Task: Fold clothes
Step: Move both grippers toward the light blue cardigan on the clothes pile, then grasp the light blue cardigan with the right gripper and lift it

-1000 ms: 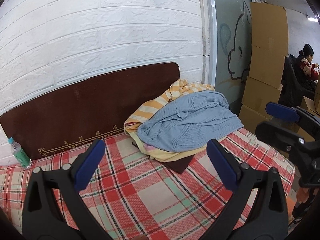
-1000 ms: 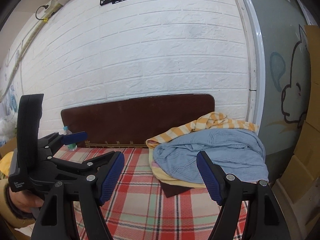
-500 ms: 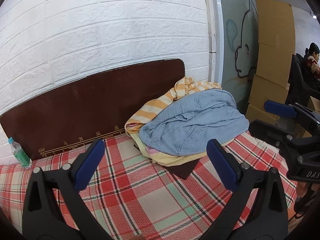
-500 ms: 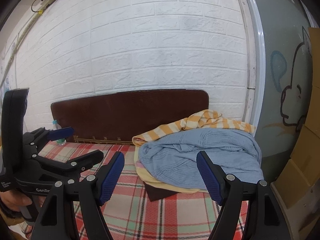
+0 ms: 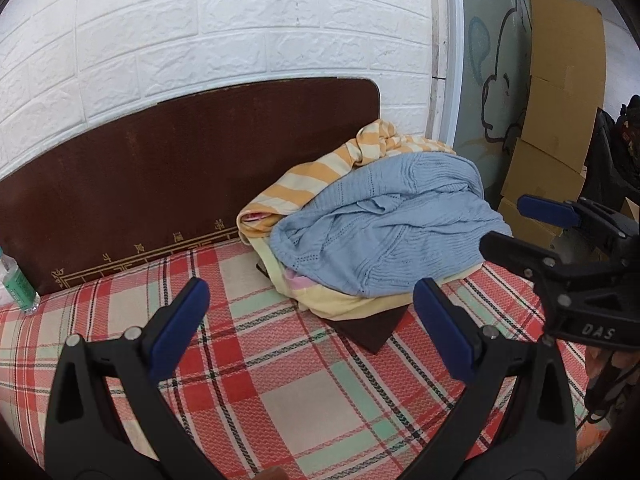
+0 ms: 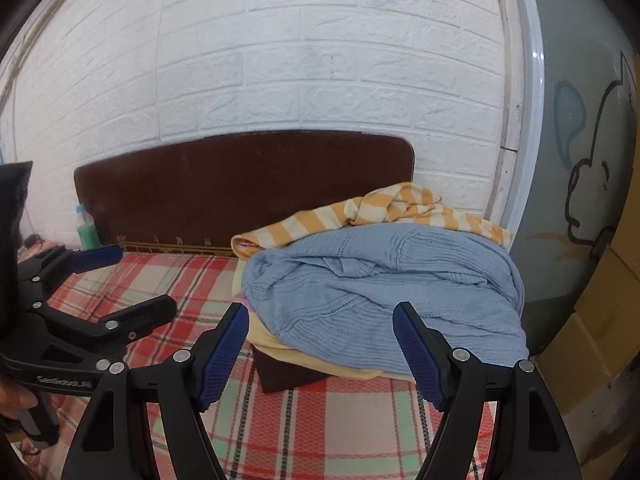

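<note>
A heap of clothes lies at the far right of a plaid-covered bed [image 5: 312, 400]. On top is a light blue knit sweater [image 5: 392, 232] [image 6: 376, 292]; under and behind it an orange-and-cream striped garment [image 5: 316, 176] [image 6: 404, 204], a pale yellow piece [image 5: 344, 304] and a dark brown cloth [image 5: 368, 328] [image 6: 284, 372]. My left gripper [image 5: 312, 328] stands open short of the heap with nothing between its fingers. My right gripper [image 6: 320, 352] is open too, close in front of the sweater, and it shows at the right of the left wrist view [image 5: 532, 224].
A dark brown headboard [image 5: 180, 168] stands against the white brick wall behind the bed. A green-labelled water bottle [image 5: 16, 284] [image 6: 86, 228] sits at the bed's far left corner. Cardboard boxes [image 5: 556, 128] lean by the glass panel on the right.
Both grippers have moved closer to the clothes heap, which now looks larger in both views. Both remain open and hold nothing.
</note>
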{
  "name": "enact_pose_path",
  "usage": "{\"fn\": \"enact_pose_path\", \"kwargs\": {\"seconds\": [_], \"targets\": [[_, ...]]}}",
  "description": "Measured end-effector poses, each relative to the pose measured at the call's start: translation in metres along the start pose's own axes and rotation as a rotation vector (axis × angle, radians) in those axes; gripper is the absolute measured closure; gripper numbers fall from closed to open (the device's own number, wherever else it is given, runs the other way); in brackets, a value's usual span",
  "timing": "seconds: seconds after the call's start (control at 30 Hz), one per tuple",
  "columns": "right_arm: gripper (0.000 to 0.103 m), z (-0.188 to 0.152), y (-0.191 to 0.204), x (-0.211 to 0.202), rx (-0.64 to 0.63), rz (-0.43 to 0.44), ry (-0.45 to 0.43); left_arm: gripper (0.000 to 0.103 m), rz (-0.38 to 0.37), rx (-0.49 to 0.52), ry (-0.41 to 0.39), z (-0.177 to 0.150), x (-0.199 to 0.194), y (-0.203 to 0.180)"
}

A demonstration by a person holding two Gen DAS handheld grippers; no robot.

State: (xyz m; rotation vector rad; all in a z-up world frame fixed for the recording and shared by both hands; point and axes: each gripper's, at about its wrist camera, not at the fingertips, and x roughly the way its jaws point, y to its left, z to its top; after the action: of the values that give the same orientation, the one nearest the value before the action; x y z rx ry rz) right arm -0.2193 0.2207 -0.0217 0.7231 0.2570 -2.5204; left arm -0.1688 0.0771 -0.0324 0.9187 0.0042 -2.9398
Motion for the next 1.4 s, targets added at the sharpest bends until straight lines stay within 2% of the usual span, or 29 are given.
{"fn": "enact_pose_path", "kwargs": {"seconds": [0.2, 0.4, 0.63, 0.7, 0.73, 0.8, 0.83, 0.87, 1.0, 1.17, 1.27, 1.4], "targets": [[0.027, 0.006, -0.003, 0.083, -0.053, -0.039, 0.095, 0.001, -0.011, -0.029, 0.044, -0.007, 0.042, 0.002], [0.028, 0.024, -0.006, 0.146, -0.138, -0.11, 0.142, 0.001, -0.01, -0.052, 0.075, -0.008, 0.076, 0.007], [0.029, 0.03, 0.006, 0.194, -0.273, -0.175, 0.158, 0.001, -0.01, -0.073, 0.088, -0.012, 0.099, 0.015], [0.032, 0.03, 0.009, 0.196, -0.303, -0.187, 0.145, 0.001, -0.016, -0.077, 0.093, -0.014, 0.103, 0.017], [0.04, 0.029, 0.011, 0.197, -0.318, -0.193, 0.139, 0.001, -0.017, -0.077, 0.091, -0.015, 0.105, 0.017], [0.06, 0.031, 0.009, 0.192, -0.309, -0.185, 0.139, 0.001, -0.023, -0.076, 0.087, -0.017, 0.107, 0.019], [0.079, 0.033, 0.007, 0.189, -0.3, -0.18, 0.14, 0.001, -0.027, -0.077, 0.085, -0.017, 0.107, 0.019], [0.084, 0.034, 0.005, 0.186, -0.292, -0.174, 0.142, 0.001, -0.03, -0.079, 0.082, -0.018, 0.107, 0.019], [0.088, 0.045, -0.019, 0.158, -0.169, -0.091, 0.104, 0.001, -0.044, -0.075, 0.061, -0.018, 0.103, 0.02], [0.089, 0.041, -0.058, 0.079, -0.001, 0.027, -0.002, 0.001, -0.078, -0.017, 0.004, -0.013, 0.096, 0.005], [0.089, 0.032, -0.075, 0.043, 0.066, 0.04, -0.024, 0.001, -0.164, 0.019, -0.012, -0.01, 0.095, -0.017], [0.089, 0.022, -0.093, 0.025, 0.132, 0.045, -0.017, 0.001, -0.299, 0.082, -0.01, -0.013, 0.096, -0.056]]}}
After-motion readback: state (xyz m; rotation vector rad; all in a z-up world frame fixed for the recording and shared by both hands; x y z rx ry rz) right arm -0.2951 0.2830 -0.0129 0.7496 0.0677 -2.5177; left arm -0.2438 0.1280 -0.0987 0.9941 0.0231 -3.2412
